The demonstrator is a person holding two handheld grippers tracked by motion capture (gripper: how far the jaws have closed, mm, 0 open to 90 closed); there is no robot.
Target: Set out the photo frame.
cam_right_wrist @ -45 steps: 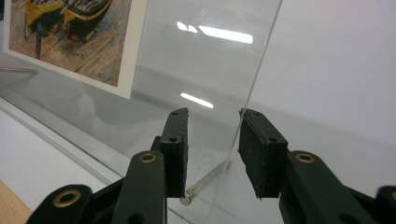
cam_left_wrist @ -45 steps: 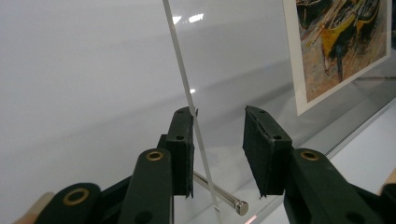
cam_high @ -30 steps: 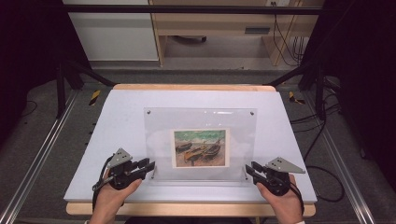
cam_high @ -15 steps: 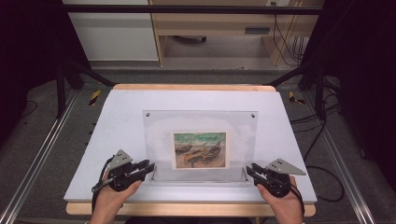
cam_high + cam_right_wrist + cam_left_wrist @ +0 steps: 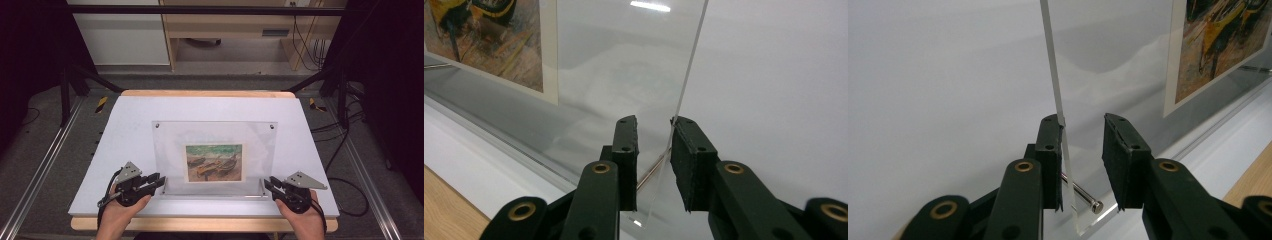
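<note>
Left side: the person's left hand (image 5: 117, 212) holds the left gripper (image 5: 161, 181) at the lower left corner of the clear acrylic frame (image 5: 165, 145). In the left gripper view, the left gripper (image 5: 1083, 145) straddles the frame's side edge (image 5: 1053, 65). One jaw touches the sheet; the other stands apart from it, so the jaws are unclenched and do not yet clamp. A metal pin (image 5: 1083, 192) crosses the gap low between them.

Centre: the frame stands on its lower edge on the white table (image 5: 125, 125), near the person's side. Its exact tilt cannot be determined. A colour print (image 5: 214, 162) sits in its lower middle.

Right side: the right hand (image 5: 305, 217) holds the right gripper (image 5: 267, 182) at the lower right corner. In the right gripper view, the right gripper (image 5: 654, 145) also straddles the sheet (image 5: 624, 75). One jaw touches the edge and the other is clear of it: released, not clamped.

Progress, as judged: approach and alignment at both corners are complete. Remaining: close both pairs of jaws onto the sheet, then lift or reposition the frame evenly, because an unequal grip could twist it.
</note>
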